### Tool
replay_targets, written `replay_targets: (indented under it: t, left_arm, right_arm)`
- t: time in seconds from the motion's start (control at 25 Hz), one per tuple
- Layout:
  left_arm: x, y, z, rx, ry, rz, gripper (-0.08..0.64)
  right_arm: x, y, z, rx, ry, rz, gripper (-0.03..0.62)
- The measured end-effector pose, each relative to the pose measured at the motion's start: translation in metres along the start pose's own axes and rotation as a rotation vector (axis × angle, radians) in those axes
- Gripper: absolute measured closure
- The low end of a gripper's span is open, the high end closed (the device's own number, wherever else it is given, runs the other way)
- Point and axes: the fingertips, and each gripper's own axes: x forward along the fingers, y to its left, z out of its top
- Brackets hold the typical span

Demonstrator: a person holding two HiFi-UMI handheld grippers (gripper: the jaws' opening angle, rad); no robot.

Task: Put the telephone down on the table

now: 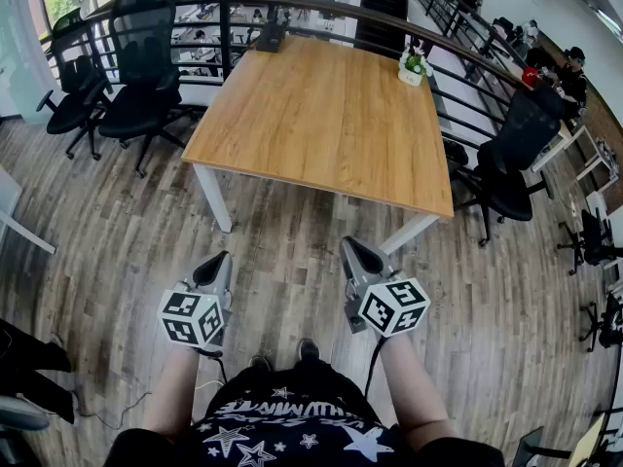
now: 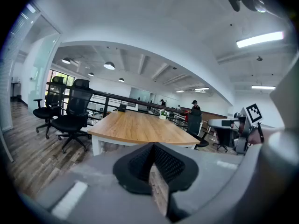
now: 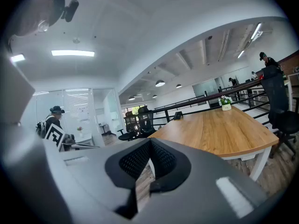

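- The left gripper (image 1: 222,258) is held out ahead of the person's body, pointing a little downward. Its own view shows the two dark pads pressed together with nothing between them.
- The right gripper (image 1: 352,244) is just beside it at about the same height. Its jaws are also closed tip to tip and empty, and only the wooden floor (image 1: 292,251) shows through the wedge below the pads.
- The table (image 1: 331,134) lies ahead of both grippers and well apart from them, with a strip of floor between the tips and its near edge.
- The telephone (image 1: 271,35) looks to be the dark thing at the table's far edge, ahead and slightly left of the left gripper, against the railing (image 1: 321,8). It is too small to tell whether the handset sits in its cradle.
- A small plant pot (image 1: 414,66) stands at the far corner, ahead and to the right of the right gripper.
- Office chairs (image 1: 136,95) stand off to the left of the left gripper, clear of the way.
- Judged from this, the task is at its very start. Neither gripper holds anything, and the phone is out of reach.
- The next move calls for walking forward or around the table until the phone is close in front of a gripper, and then spreading that gripper's jaws before reaching in.
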Motion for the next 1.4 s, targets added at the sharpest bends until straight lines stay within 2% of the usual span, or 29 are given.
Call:
replay_targets:
  t: [0.44,0.72,0.96,1.12,1.4]
  left_arm:
    - [-0.013,0.023,-0.004,-0.016,-0.004,0.017,0.558]
    - [-0.039,0.067,-0.018,-0.06,0.001,0.068,0.558]
    - [-0.072,0.105,-0.035,-0.079,0.021,0.094,0.558]
    - [-0.084,0.133,-0.034,-0.123,0.005,0.14,0.558]
    - [-0.086,0.183,-0.027,-0.135,-0.004,0.217,0.558]
  right_arm:
    - [0.024,0.025,-0.005,-0.014,0.018,0.035,0.595]
    - [0.061,0.05,-0.014,-0.001,0.028,0.052,0.594]
    - [0.099,0.09,-0.018,0.036,-0.001,0.119,0.594]
    - [0.125,0.106,-0.018,0.028,0.022,0.161,0.594]
    - [0.196,0.126,-0.02,0.032,0.052,0.239,0.593]
